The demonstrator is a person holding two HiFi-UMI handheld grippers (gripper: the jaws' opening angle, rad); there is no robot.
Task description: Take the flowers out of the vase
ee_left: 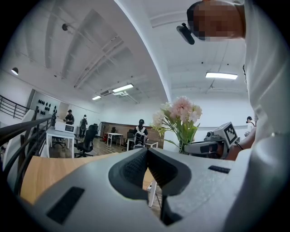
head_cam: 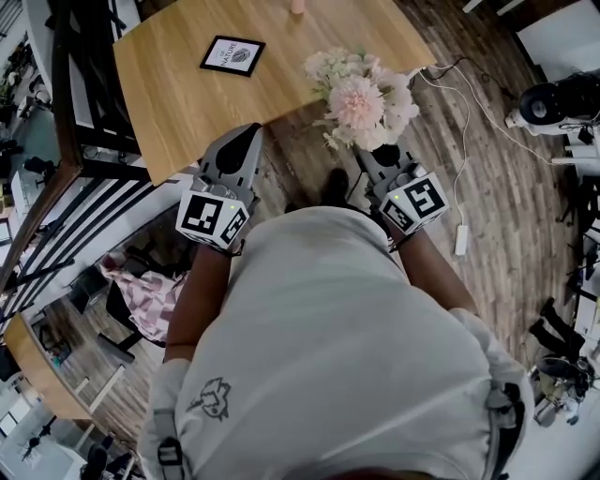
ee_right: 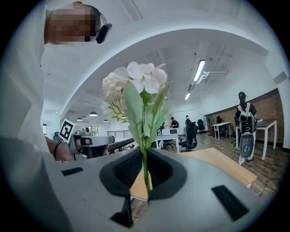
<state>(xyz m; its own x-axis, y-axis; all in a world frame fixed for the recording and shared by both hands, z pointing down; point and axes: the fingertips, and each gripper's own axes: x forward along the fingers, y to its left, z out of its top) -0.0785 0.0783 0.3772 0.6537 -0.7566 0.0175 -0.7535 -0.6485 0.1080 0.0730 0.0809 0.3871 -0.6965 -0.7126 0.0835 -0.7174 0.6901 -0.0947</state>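
A bunch of pale pink and white flowers (head_cam: pixel 361 98) with green leaves hangs over the table's near corner and the wooden floor, free of any vase. My right gripper (head_cam: pixel 370 152) is shut on its thin green stem (ee_right: pixel 145 170), and the blooms (ee_right: pixel 138 84) rise above the jaws. The right gripper view shows the stem pinched between the ribbed pads (ee_right: pixel 159 168). My left gripper (head_cam: pixel 251 133) is held beside it over the table edge, shut with nothing in it (ee_left: pixel 147 153). From the left gripper view the flowers (ee_left: pixel 180 113) and the right gripper (ee_left: pixel 213 144) show to the right. A pale pink object (head_cam: pixel 297 6) at the table's far edge is cut off by the frame.
The wooden table (head_cam: pixel 178 94) carries a black-framed card (head_cam: pixel 232 54). A black railing (head_cam: pixel 84 150) runs along its left side. A white cable and power strip (head_cam: pixel 461 239) lie on the floor at right, near camera gear (head_cam: pixel 553 103). People and desks stand far off.
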